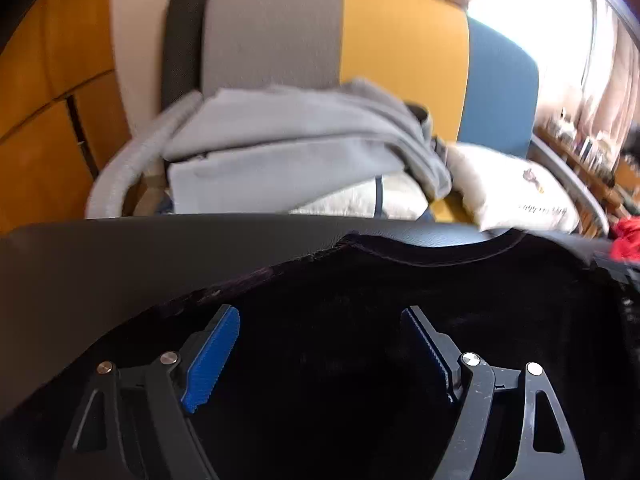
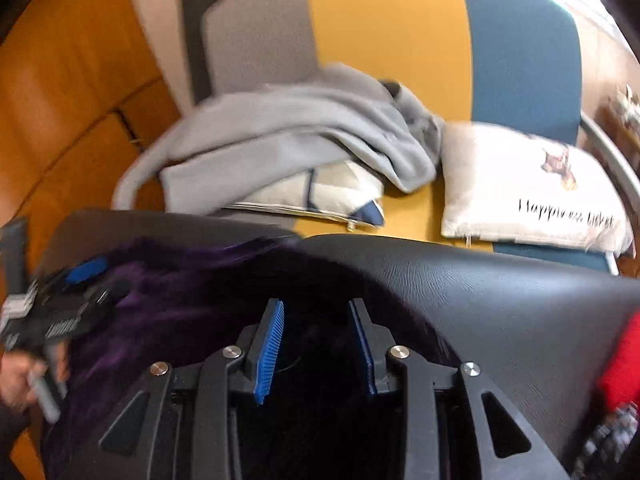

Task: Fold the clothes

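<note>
A dark purple-black garment [image 1: 400, 300] lies spread on a black leather surface [image 1: 120, 256]. My left gripper [image 1: 320, 324] hovers over it near its collar edge, jaws wide open and empty. In the right wrist view the same garment [image 2: 180, 312] lies under my right gripper [image 2: 316, 320], whose blue-padded jaws stand partly open with nothing between them. The left gripper [image 2: 72, 280] shows at the left edge of that view, over the garment, held by a hand.
Behind the black surface [image 2: 500, 292] stands a grey, yellow and blue sofa [image 1: 400, 52] holding a grey hoodie [image 1: 288, 140] over a cushion and a white printed cushion [image 2: 528, 188]. A red cloth [image 2: 620, 368] lies at the right. Orange wooden cabinets [image 1: 48, 120] stand at the left.
</note>
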